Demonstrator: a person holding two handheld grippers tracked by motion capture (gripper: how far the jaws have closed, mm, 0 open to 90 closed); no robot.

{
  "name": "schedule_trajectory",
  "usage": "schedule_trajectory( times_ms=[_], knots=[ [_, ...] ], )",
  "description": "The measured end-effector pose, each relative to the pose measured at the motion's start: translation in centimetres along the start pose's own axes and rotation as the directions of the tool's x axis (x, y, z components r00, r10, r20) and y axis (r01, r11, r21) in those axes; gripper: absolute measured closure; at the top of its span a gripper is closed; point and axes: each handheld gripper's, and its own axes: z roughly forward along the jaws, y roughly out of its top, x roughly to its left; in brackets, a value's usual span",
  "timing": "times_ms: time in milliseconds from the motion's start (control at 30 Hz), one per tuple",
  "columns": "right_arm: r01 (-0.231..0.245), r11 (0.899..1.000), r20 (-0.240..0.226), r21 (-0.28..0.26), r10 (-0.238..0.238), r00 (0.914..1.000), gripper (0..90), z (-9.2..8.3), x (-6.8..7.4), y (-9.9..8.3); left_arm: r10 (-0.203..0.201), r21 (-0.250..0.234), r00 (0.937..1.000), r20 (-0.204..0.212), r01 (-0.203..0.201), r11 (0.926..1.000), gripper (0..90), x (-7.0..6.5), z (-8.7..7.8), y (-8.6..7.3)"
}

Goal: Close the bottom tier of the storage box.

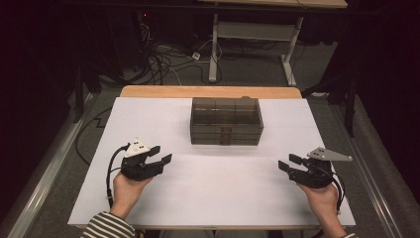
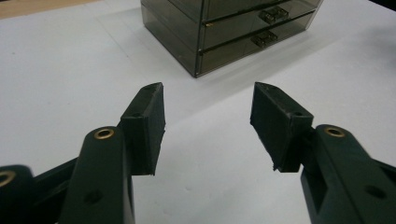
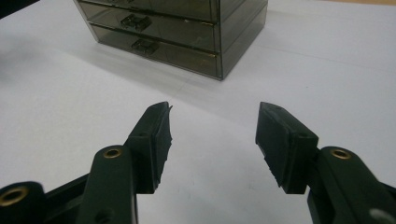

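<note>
A: Where is the drawer box (image 1: 226, 120)?

B: At the back middle of the table (image 1: 208, 193). The left gripper (image 1: 159, 154) and right gripper (image 1: 288, 162) are both wide apart, holding nothing.

A: What could go wrong?

B: A gripper could bump the light box and push it away.

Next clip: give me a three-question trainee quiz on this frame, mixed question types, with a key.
1. True or false: the left gripper holds something between its jaws.
2. The smoky drawer box stands: A) at the table's near edge, B) toward the far middle of the white table, C) on the floor.
3. In the right gripper view, how many drawer handles show on the box front?

Key: 1 false, both it and the right gripper are open and empty; 2 B; 3 two.
</note>
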Motion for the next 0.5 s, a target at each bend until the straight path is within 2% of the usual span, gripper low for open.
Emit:
schedule_trajectory(
  times_ms=[233,500],
  knots=[
    [0.002,1.000,0.006,-0.023,-0.002,1.0000,43.1,-0.9,0.2,-0.7,-0.011,-0.019,0.9997,0.020,0.012,0.9997,42.2,0.2,-1.1,0.0],
    [0.008,0.999,0.013,-0.049,-0.007,0.9999,41.6,-1.6,0.3,-1.2,-0.018,-0.032,0.9997,0.019,0.018,0.9993,41.3,0.6,-2.0,-0.3]
  ],
)
